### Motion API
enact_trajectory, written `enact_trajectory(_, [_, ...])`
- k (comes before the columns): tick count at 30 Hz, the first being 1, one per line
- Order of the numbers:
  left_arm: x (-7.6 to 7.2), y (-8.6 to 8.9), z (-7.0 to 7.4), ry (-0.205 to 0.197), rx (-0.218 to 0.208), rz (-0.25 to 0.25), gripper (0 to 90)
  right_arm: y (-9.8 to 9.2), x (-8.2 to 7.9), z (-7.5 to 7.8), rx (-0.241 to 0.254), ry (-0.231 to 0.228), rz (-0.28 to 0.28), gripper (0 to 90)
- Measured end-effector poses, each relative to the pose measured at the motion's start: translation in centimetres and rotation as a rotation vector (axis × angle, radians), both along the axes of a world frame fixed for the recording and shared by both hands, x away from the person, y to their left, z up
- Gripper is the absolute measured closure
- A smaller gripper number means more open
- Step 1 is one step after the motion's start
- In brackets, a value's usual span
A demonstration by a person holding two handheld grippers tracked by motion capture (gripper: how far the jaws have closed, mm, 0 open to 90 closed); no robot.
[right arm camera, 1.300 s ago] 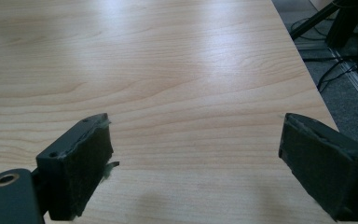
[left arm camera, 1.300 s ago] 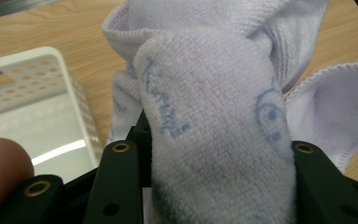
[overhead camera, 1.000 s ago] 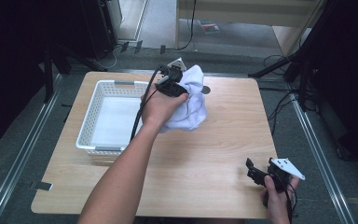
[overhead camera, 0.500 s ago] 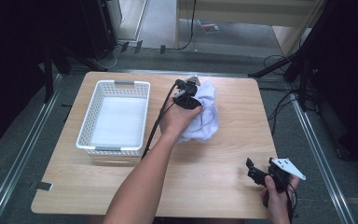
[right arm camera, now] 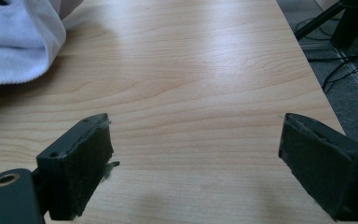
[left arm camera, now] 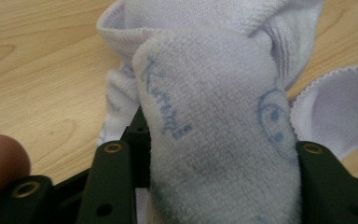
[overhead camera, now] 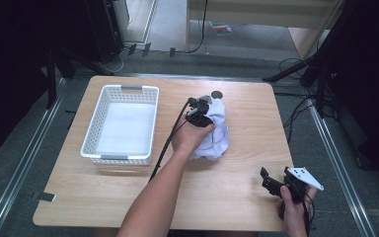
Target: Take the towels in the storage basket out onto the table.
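Observation:
A white towel (overhead camera: 216,129) lies bunched on the wooden table right of the basket. My left gripper (overhead camera: 199,109) rests on its far end, shut on a thick fold of the towel (left arm camera: 214,140), which carries faint blue print and bulges up between the two black jaws. A fingertip shows at the lower left of the left gripper view. My right gripper (overhead camera: 272,183) is held near the table's front right corner. Its jaws stand wide open over bare wood with nothing between them (right arm camera: 193,163). The towel's edge (right arm camera: 18,42) lies far up to their left.
A white slatted basket (overhead camera: 93,129) stands empty on the left half of the table. A small dark round disc (overhead camera: 217,94) lies near the far edge behind the towel. Metal rails run along both sides of the table on the floor.
My left gripper has moved right and toward the person with the towel, dragging it away from the basket. The right gripper has stayed in place.

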State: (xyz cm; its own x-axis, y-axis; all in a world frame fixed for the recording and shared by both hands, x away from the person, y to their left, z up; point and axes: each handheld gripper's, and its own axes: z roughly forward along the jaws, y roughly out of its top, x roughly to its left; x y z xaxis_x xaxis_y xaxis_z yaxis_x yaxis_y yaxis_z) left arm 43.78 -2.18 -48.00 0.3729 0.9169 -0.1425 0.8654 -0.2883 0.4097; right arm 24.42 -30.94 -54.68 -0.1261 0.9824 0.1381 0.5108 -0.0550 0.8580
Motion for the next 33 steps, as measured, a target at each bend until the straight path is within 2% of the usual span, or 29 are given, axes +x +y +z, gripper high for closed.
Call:
enact_trajectory(3, [-0.2, -0.3, 0.0, -0.003, 0.009, -0.006, 42.3, 0.0, 0.0, 0.0, -0.002, -0.003, 0.003, 9.9])
enact_trajectory(5, [-0.4, -0.6, 0.3, -0.026, 0.032, -0.004, 30.6, 0.0, 0.0, 0.0, 0.0, -0.002, 0.004, 9.9])
enact_trajectory(6, [-0.5, -0.7, 0.6, -0.038, 0.032, 0.0, 27.9, 0.0, 0.0, 0.0, 0.001, -0.002, 0.004, 9.9])
enact_trajectory(8, [-0.6, -0.6, 1.2, -0.037, 0.015, 0.0, 21.1, -0.1, 0.0, 0.0, 0.003, -0.003, 0.004, 9.9])
enact_trajectory(10, [-0.7, -0.3, 2.1, -0.048, 0.014, 0.0, 13.0, -0.1, 0.0, 0.0, 0.004, -0.001, 0.008, 9.9])
enact_trajectory(13, [-0.8, 0.7, 3.0, -0.049, 0.002, 0.009, 7.0, -0.1, 0.0, 0.0, 0.006, 0.0, 0.008, 9.9])
enact_trajectory(18, [-1.1, 3.4, 4.5, -0.066, 0.003, 0.022, 2.6, 0.0, 0.0, 0.0, 0.001, -0.003, 0.01, 9.9])
enact_trajectory(20, [-1.3, 5.0, 5.2, -0.078, -0.01, 0.044, 2.4, 0.0, 0.0, 0.0, 0.004, 0.0, 0.007, 9.9])
enact_trajectory(23, [-1.5, 6.9, 5.8, -0.075, -0.031, 0.074, 2.0, 0.0, 0.0, 0.0, 0.003, 0.002, 0.005, 9.9])
enact_trajectory(33, [-3.4, 13.9, 7.1, -0.098, -0.004, 0.162, 1.6, 0.1, 0.0, 0.0, -0.007, 0.003, 0.002, 9.9])
